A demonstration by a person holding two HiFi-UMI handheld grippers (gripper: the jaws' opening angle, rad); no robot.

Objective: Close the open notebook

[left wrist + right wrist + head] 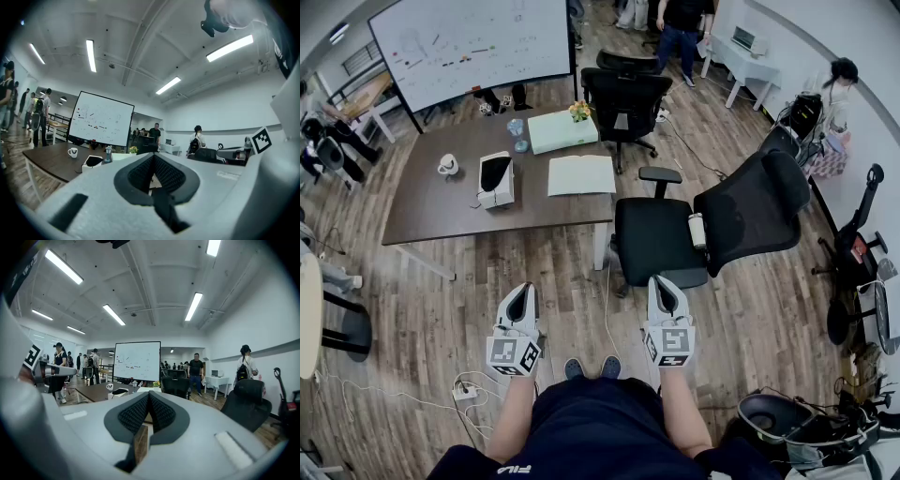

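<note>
- Fingers (139, 176) of the left gripper (522, 289) are seen drawn together at the tips, with nothing between them.
- On the right gripper (661, 281) the fingers (132, 414) are likewise closed on nothing. Both grippers are held low in front of the person, well apart from the tabletop (431, 211).
- The open notebook (581, 175) is found lying flat, pale pages up, towards the right end of the tabletop and near its front edge. A white box (495, 180) lies to its left, a mug (447, 166) further left, and a pale green box (562, 130) behind it.
- A black office chair (656, 239) stands between the person and that end of the tabletop, so the approach is judged to need a way round it.
- The notebook is judged to be light and thin, with pages that bend easily and are not fragile. On the smooth dark tabletop it is likely to slide when pushed.
- The fold line cannot be made out from here, so which half should be swung over is left undecided.
- Hold is best taken at the free outer edge of one half, with a finger slipped under cover and pages together so that loose leaves are not fanned or creased.
- The other half could be pinned flat by the second gripper, so that the whole book is not dragged along while the cover is folded across.
</note>
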